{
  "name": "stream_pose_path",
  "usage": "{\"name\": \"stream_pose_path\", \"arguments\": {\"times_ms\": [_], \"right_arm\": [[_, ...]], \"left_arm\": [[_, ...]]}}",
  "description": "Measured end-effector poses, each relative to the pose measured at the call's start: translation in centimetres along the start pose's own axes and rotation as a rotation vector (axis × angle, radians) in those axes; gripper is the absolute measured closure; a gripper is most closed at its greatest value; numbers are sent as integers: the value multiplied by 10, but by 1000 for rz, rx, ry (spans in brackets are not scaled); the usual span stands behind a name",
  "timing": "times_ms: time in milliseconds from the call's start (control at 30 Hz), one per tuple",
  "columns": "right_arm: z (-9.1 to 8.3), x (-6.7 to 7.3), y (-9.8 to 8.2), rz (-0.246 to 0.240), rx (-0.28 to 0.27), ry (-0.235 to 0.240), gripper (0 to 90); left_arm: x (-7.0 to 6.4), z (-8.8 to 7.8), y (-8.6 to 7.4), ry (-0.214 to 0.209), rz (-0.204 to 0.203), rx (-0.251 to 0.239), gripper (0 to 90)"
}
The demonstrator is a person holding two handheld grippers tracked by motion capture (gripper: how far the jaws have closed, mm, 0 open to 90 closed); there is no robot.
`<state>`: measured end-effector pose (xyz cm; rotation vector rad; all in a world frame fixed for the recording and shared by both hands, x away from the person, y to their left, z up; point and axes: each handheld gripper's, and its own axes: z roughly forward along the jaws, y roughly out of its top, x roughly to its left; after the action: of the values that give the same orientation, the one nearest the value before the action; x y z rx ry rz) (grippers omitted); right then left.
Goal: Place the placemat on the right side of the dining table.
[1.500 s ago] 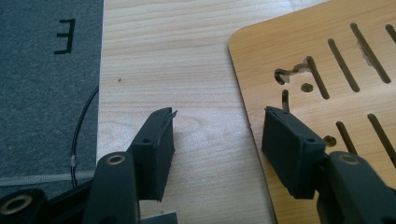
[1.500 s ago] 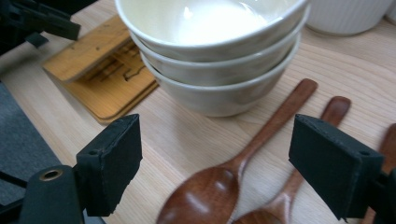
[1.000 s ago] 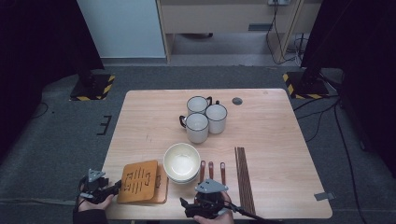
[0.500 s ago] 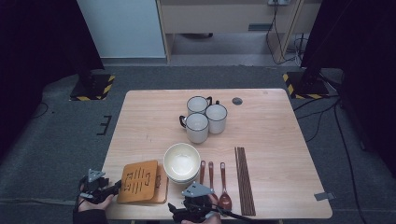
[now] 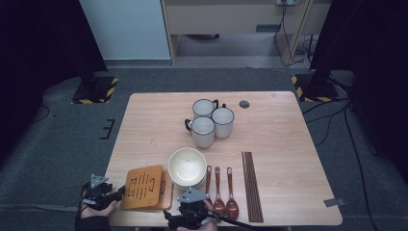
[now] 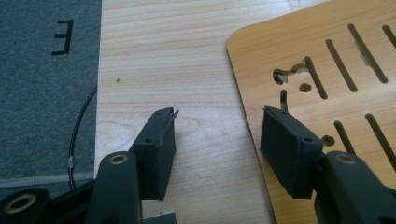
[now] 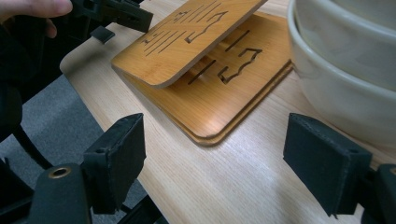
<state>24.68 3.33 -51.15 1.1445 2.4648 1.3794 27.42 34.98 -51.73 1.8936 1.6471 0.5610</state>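
The upper wooden board (image 5: 142,186) lies on a second slotted board (image 5: 166,188) at the table's (image 5: 288,144) near-left corner, roughly 7 o'clock on the tabletop in the high view. Both are close to square, so the long axis counts for little here. The tilt counts for more.

In the right gripper view the upper board (image 7: 187,37) slopes over the lower board (image 7: 219,107), with the end toward the left gripper raised and a gap open beneath it. I cannot tell what props it up.

The left gripper (image 5: 118,195) sits at 9 o'clock from the boards, right at their edge. In its own view the left gripper (image 6: 217,135) has its jaws spread. One jaw hangs over bare table and the other overlaps the board's (image 6: 327,70) edge, and nothing is visibly pinched between them. Whether that second jaw touches the wood I cannot tell.

The right gripper (image 5: 175,211) waits at about 4 o'clock from the boards, near the table's front edge. Its jaws (image 7: 215,154) stand wide apart over bare table, with the boards' rounded corner ahead at 12 o'clock and the stacked white bowls (image 7: 345,70) close by at 2 o'clock.

I judge the left hand nearer and better placed — its jaws already straddle the raised edge, so a turn of the wrist and a squeeze should take the upper board.
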Motion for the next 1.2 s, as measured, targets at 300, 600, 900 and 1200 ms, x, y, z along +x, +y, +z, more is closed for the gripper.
{"name": "stream_pose_path", "arguments": {"times_ms": [300,600,900,1200], "right_arm": [[12,3,7,-12,2,19,219],[24,11,12,-12,-1,47,228],[39,17,16,-20,2,67,237],[49,18,21,-9,4,80,241]], "left_arm": [[0,0,0,-2,-1,-1,440],[0,0,0,-4,-2,-2,441],[0,0,0,-6,-1,-2,446],[0,0,0,-7,-2,-3,446]]}}
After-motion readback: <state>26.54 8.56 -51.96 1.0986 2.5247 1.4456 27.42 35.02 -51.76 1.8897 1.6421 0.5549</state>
